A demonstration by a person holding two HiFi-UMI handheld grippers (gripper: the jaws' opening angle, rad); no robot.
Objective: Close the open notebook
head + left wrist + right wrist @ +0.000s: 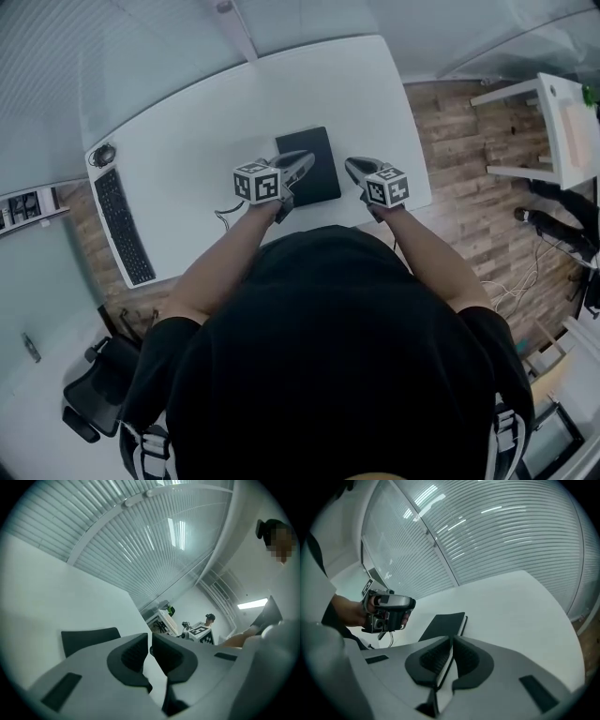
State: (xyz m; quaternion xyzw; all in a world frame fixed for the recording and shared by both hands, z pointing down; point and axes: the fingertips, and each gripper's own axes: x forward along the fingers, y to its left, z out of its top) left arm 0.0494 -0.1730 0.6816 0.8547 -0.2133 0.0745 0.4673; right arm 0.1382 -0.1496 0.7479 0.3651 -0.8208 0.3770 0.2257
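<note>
A black notebook (313, 167) lies closed and flat on the white table (187, 131), near its front edge. My left gripper (307, 160) hovers over the notebook's near left part, its jaws shut with nothing between them. In the left gripper view the notebook (88, 640) shows as a dark slab to the left of the shut gripper (150, 642). My right gripper (352, 167) hangs just right of the notebook, also shut and empty. In the right gripper view, the notebook (443, 624) lies beyond the shut gripper (451, 641), and the left gripper (389, 609) is held above the table at the left.
A black keyboard (124, 225) runs along the table's left edge, with a small dark device (101, 155) at its far end. A thin cable (225, 214) lies left of the left gripper. A white side table (562, 122) stands on the wooden floor at the right, an office chair (98, 384) at lower left.
</note>
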